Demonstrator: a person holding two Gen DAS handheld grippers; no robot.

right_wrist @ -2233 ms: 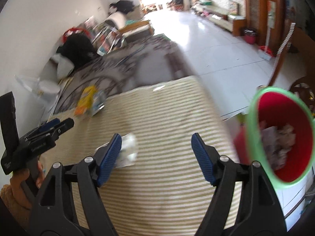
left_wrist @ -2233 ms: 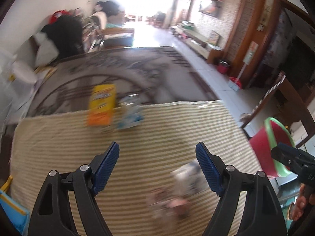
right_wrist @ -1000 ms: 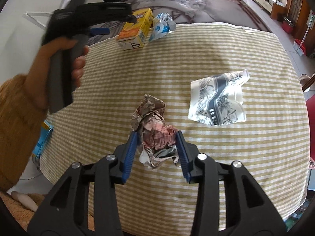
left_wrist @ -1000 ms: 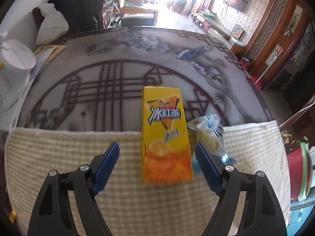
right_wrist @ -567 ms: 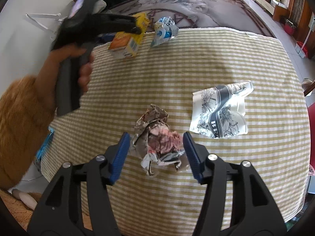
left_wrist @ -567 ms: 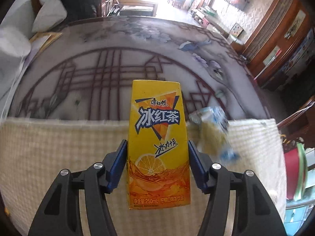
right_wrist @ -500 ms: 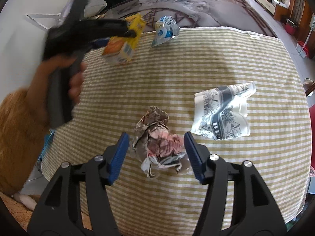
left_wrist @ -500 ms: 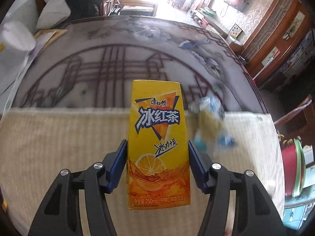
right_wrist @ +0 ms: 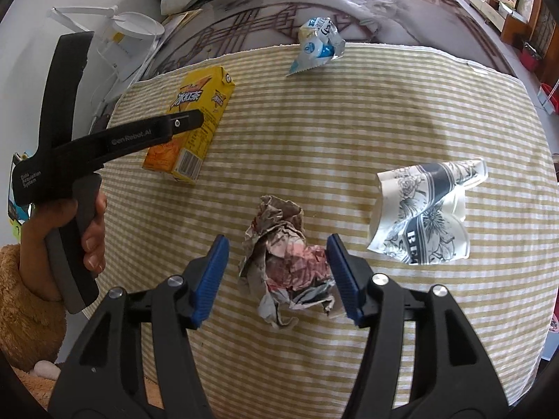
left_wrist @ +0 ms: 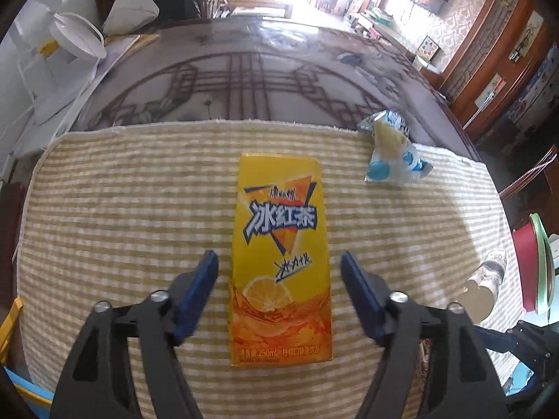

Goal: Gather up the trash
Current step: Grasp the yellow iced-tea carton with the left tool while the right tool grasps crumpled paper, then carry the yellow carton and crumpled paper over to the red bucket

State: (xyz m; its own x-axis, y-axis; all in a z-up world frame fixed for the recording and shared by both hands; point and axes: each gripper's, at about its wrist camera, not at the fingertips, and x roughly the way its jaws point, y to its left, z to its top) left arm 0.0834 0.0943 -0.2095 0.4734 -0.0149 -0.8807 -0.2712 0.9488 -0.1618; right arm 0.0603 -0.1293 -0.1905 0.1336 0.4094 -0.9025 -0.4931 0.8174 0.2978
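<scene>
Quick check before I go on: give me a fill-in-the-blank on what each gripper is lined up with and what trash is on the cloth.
1. The left gripper is open, with the yellow ____ between its fingers.
2. The right gripper is open around the crumpled ____.
3. The blue-and-white wrapper lies at the ____ edge of the striped cloth.
4. Right of the right gripper lies a flat piece of paper printed with ____.

Missing words: carton; paper ball; far; flowers

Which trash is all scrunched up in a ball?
The paper wad between the right tongs. The yellow carton is boxy; both wrappers lie flatter.
</scene>
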